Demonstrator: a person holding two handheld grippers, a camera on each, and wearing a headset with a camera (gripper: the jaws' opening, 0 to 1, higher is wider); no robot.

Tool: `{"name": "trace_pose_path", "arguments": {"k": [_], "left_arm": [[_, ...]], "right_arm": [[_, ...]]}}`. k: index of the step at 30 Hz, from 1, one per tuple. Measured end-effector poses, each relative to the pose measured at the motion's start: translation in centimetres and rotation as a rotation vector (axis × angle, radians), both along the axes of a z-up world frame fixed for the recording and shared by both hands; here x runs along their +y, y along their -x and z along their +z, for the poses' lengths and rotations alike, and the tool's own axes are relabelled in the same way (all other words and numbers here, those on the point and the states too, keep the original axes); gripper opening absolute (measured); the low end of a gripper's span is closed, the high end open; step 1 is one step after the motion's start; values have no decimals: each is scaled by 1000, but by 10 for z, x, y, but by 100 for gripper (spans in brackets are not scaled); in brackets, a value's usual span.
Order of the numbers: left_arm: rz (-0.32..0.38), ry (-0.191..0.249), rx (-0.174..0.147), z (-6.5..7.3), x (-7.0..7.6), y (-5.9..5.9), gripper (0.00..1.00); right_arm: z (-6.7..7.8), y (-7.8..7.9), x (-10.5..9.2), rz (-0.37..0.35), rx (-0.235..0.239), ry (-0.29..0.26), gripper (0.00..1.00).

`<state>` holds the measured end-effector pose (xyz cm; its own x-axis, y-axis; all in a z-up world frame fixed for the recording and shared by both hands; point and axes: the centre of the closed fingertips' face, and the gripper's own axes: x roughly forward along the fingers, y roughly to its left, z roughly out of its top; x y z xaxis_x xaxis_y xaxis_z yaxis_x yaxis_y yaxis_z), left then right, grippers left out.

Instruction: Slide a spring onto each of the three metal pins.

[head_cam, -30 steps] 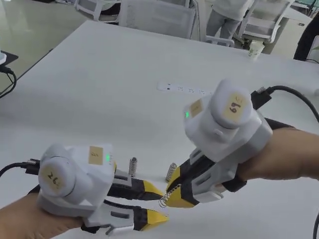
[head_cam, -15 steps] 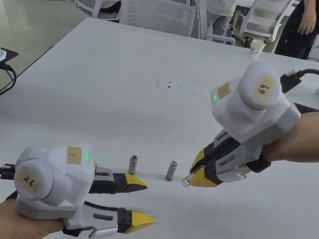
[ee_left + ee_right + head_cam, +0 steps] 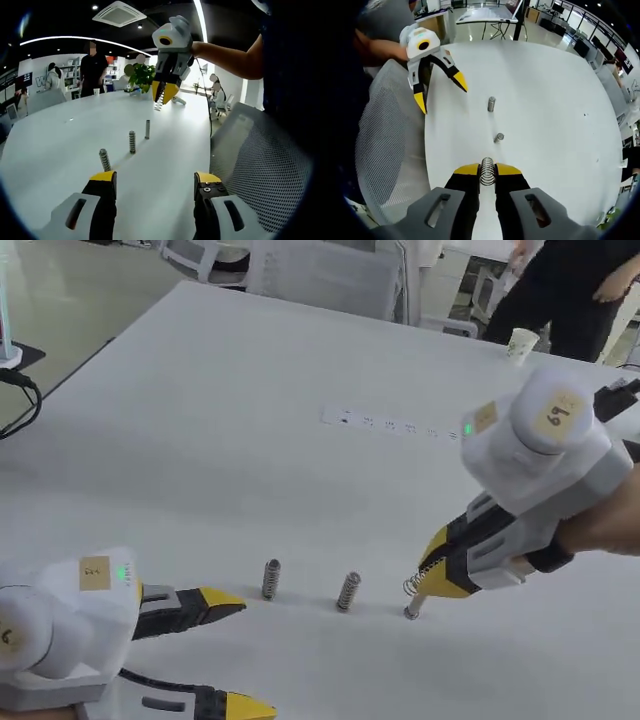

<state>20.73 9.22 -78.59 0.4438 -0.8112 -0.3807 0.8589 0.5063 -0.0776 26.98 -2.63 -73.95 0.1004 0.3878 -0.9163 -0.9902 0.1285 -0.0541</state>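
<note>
— Where's the spring?

— My right gripper (image 3: 425, 585) is clamped on the spring (image 3: 413, 584), which hangs just above the bare pin (image 3: 411, 611), not touching it.

— And the rest of the row?

— The middle pin (image 3: 347, 591) and the end pin (image 3: 270, 579) each wear a spring. The row stands on the surface (image 3: 200, 390), not far in from the edge on my side.

— Your other one?

— My left gripper (image 3: 253, 655) hovers near the end pin, jaws spread wide, holding nothing.
</note>
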Motion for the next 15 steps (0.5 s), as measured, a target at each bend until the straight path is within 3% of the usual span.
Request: {"name": "trace_pose_path", "arguments": {"k": [12, 15], "left_arm": [[58, 4, 1, 1, 14, -5, 69], [59, 1, 2, 1, 14, -5, 69]], "right_arm": [[-6, -24, -16, -11, -27, 91, 8], [-14, -32, -29, -7, -46, 170, 8]]}}
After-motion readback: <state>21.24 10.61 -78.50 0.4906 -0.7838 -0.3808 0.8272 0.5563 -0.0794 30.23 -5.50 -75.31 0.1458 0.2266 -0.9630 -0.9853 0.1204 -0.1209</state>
